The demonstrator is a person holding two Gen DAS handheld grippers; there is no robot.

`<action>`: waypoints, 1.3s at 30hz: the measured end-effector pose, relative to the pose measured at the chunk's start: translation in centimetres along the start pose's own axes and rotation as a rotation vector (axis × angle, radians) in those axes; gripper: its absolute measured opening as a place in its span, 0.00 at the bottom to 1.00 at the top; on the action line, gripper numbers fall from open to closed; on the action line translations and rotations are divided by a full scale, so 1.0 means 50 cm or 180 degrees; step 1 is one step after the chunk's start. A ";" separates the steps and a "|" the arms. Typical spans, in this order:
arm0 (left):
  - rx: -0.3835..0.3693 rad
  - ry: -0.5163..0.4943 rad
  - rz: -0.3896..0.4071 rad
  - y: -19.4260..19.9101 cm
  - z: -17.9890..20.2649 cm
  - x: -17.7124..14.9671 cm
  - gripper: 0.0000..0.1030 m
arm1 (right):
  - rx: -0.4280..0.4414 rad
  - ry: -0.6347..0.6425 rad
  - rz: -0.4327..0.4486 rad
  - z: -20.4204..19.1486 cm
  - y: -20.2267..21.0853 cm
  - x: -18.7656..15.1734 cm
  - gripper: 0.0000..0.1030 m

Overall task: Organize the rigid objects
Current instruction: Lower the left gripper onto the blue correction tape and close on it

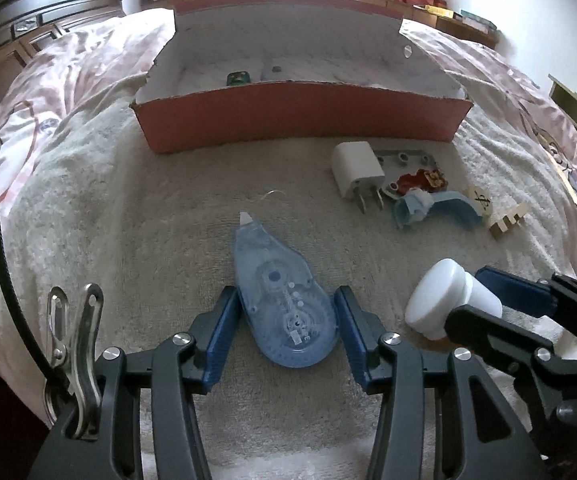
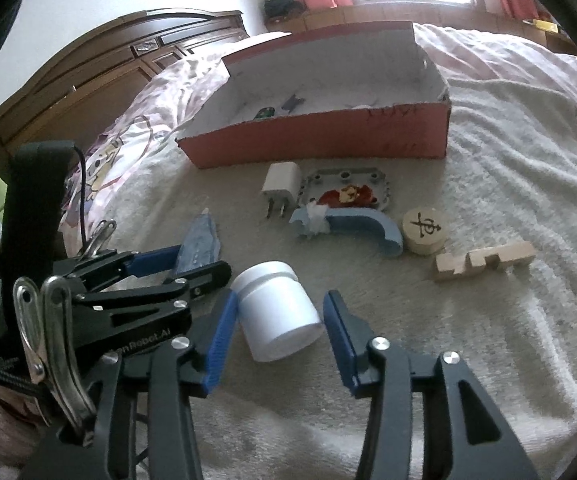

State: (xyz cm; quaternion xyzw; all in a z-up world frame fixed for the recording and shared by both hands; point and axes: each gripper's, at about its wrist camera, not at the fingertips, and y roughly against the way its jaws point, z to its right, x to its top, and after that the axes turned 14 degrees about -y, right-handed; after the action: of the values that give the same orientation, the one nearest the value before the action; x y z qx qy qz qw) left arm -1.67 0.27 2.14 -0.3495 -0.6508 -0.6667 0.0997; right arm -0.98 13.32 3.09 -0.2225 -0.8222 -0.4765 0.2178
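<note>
A translucent blue correction-tape dispenser (image 1: 280, 292) lies flat on the pale towel (image 1: 168, 220). My left gripper (image 1: 285, 290) is open and straddles it, a blue pad close against each side. A white jar (image 2: 276, 312) lies tipped on its side to the right. My right gripper (image 2: 281, 295) is open around the jar: the left pad touches it and a gap shows at the right pad. The right wrist view also shows the left gripper (image 2: 192, 264) around the dispenser (image 2: 200, 240). A red cardboard box (image 1: 300, 116) stands open behind them.
Between the jar and the box lie a white charger plug (image 1: 358, 170), a grey plate with a red piece (image 1: 408, 172), a blue curved part (image 1: 436, 210), a round wooden chess piece (image 2: 424, 226) and a notched wooden block (image 2: 484, 260). A small green item (image 1: 239, 78) sits in the box.
</note>
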 end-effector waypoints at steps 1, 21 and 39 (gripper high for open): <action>-0.0006 0.0010 0.0007 0.001 -0.003 -0.001 0.46 | 0.0004 -0.0003 -0.0007 -0.001 -0.001 -0.001 0.46; 0.0018 0.0100 0.0043 0.021 -0.024 -0.027 0.44 | -0.0039 -0.0040 -0.0073 -0.005 -0.034 -0.019 0.47; -0.0015 0.0034 0.0207 0.050 -0.025 0.008 0.43 | 0.0174 -0.0102 0.0077 0.008 0.000 -0.001 0.47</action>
State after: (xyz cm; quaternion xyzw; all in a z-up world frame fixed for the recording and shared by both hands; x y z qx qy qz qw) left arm -0.92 -1.12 4.48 -0.3671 -0.6370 -0.6664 0.1239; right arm -1.04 13.66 2.88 -0.2340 -0.8356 -0.4475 0.2163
